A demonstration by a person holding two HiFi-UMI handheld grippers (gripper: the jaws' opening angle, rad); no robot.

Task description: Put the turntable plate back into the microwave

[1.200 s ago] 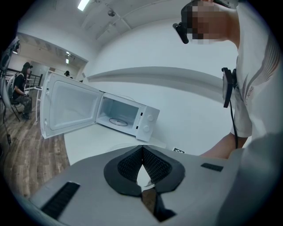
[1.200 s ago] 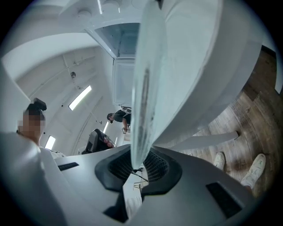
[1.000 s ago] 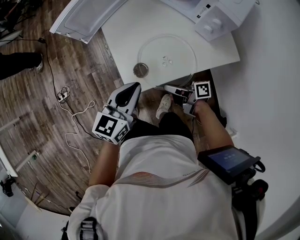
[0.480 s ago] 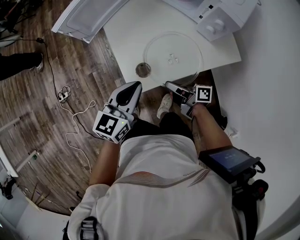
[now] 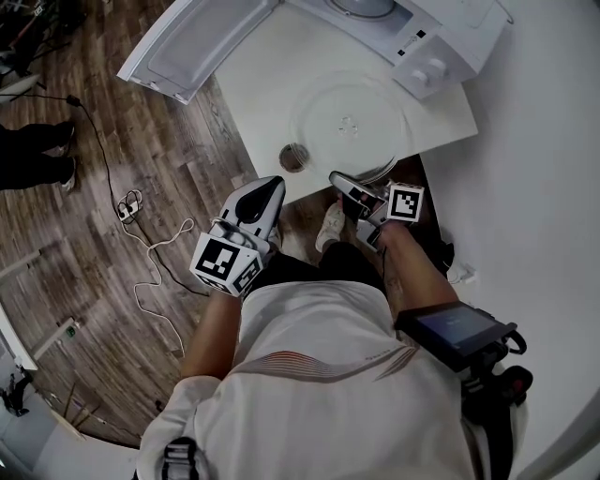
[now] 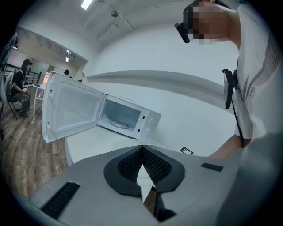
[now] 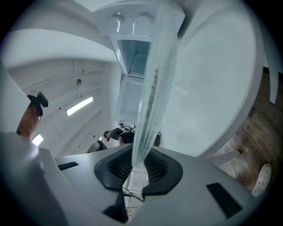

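Note:
The clear glass turntable plate lies on the white table, its near rim just past the front edge. My right gripper is shut on that rim. In the right gripper view the plate runs edge-on between the pads of the right gripper; its jaws have just been opening a little with the rim still between them. The left gripper hangs in front of the table edge. In its own view the left gripper is shut with nothing in it. The microwave stands behind with its door swung open.
A small round dark-rimmed object sits on the table near its front edge, left of the plate. The open microwave cavity shows a roller ring inside. Cables lie on the wooden floor at left. A person's legs are at far left.
The right gripper has risen a little and turned, keeping the plate's rim between its jaws. The left gripper has stayed roughly where it was. The head view has shifted slightly.

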